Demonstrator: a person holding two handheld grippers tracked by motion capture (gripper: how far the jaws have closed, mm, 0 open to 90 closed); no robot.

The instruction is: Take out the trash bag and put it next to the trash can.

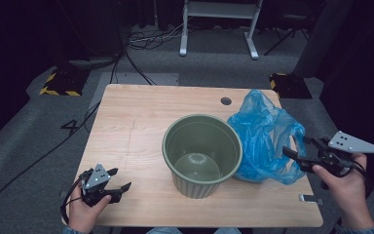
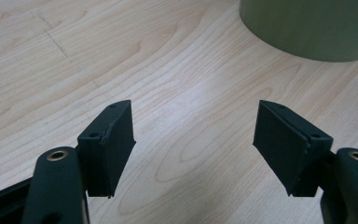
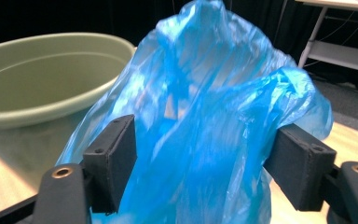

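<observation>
The right gripper (image 1: 299, 148), at the frame's right edge, is pointing leftward, jaws spread wide around the one blue plastic bag (image 1: 263, 134) lying just right of the single green bucket (image 1: 202, 151) at centre. The left gripper (image 1: 119, 179) is resting lower left, jaws gaping empty.
</observation>
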